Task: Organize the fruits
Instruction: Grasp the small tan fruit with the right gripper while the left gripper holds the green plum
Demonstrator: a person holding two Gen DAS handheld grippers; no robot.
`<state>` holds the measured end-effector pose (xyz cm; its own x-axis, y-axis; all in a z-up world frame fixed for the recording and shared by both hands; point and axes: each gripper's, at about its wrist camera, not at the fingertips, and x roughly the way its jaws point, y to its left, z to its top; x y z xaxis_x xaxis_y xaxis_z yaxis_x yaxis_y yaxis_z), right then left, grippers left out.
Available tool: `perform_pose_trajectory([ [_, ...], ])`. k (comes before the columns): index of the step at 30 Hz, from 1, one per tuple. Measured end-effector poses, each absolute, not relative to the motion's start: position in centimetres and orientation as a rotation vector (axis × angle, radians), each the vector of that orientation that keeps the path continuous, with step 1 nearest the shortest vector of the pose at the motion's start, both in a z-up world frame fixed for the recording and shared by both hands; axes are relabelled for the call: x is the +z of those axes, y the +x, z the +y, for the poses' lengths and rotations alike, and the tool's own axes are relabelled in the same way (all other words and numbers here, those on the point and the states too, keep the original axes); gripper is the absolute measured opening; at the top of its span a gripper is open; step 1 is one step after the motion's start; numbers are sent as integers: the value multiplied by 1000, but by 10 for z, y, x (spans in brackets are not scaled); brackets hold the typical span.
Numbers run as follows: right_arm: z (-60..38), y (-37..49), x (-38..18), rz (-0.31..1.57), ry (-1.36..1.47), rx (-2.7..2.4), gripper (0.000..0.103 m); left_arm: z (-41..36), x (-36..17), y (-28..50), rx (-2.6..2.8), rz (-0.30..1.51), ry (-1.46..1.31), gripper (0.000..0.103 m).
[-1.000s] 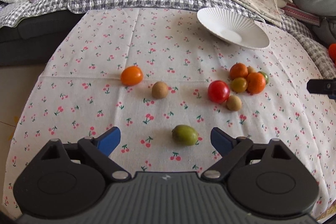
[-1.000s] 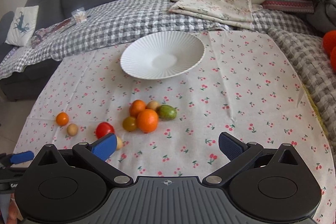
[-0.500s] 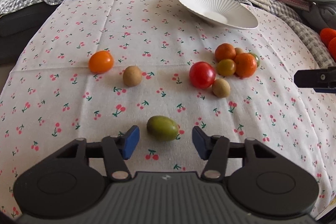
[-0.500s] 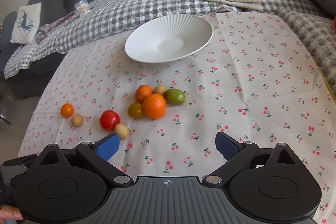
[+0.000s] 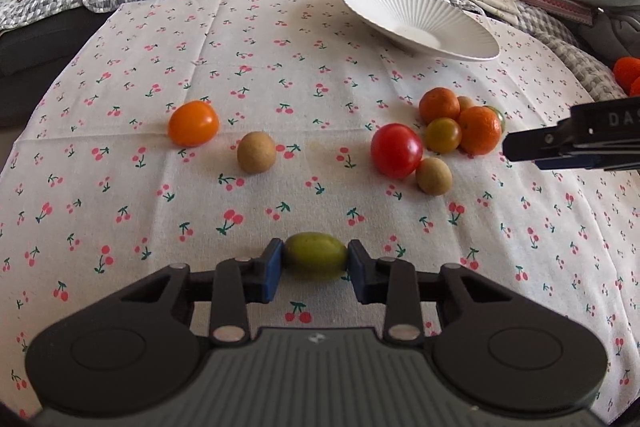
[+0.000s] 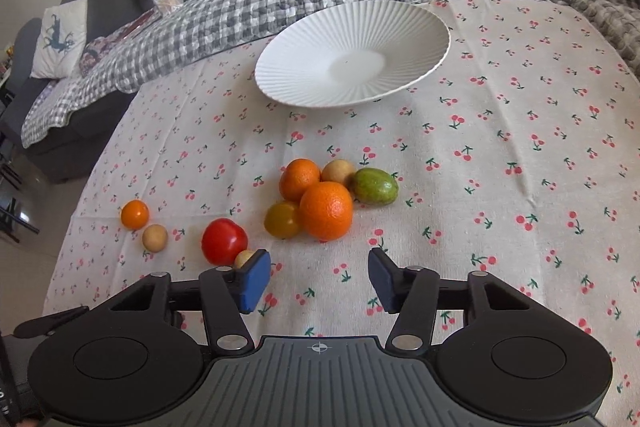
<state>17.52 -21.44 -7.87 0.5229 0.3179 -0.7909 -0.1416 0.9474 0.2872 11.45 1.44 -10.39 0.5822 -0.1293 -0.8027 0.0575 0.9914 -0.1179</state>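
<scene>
The left tongs point(image 5: 315, 263) are closing, their blue pads touching one green fruit point(image 5: 315, 255) on the cherry-print desk point(image 5: 280, 75). The right tongs point(image 6: 318, 281) are closing on nothing. Beyond lie nine more fruits: three orange, three tan, one red, one green, one yellow-green. One white plate point(image 6: 416, 27) stands behind.

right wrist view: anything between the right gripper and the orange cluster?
Nothing: only bare cherry-print cloth separates the right gripper, jaws closing on nothing, from the orange cluster. A red tomato sits off beside the left finger.
</scene>
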Motion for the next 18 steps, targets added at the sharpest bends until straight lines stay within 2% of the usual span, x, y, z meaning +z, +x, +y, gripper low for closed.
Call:
perform_pose_trajectory([
  [8,-221,185,-81,979,228,289,51,23,-100,114,-123,932,-150,33],
  [16,-175,179,-93,1005,129,465,50,25,-91,112,-96,887,-128,33],
  [18,-166,181,-97,1004,99,479,46,27,-91,113,-89,884,-129,33],
])
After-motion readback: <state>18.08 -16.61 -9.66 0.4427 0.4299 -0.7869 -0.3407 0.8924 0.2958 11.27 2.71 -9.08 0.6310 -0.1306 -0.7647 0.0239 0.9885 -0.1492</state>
